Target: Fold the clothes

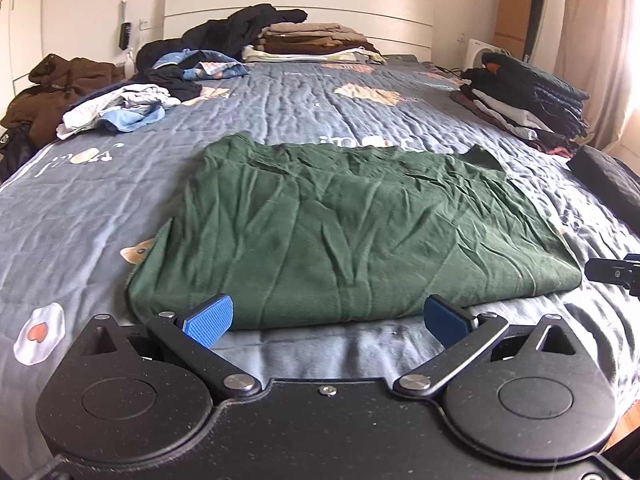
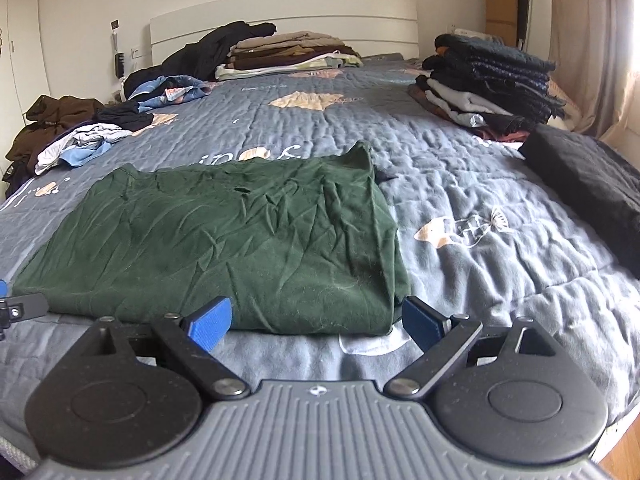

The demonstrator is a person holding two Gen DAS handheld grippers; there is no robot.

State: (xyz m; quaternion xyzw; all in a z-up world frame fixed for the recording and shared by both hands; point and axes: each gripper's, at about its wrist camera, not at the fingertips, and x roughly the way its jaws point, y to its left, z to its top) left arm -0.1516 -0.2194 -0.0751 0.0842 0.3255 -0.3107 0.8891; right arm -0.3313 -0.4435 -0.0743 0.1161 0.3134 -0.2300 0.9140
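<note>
Green shirt lies folded flat on the grey quilt, its near edge just beyond both tools. Left gripper: jaws spread wide, nothing between the blue pads. Right gripper: jaws spread wide, empty, at the shirt's right near corner. Folded stacks and loose clothes sit farther back.

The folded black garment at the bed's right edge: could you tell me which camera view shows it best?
The right wrist view: the black garment shows large, with its top and near side visible. In the left wrist view, only a small dark corner appears at the frame's right edge.
</note>
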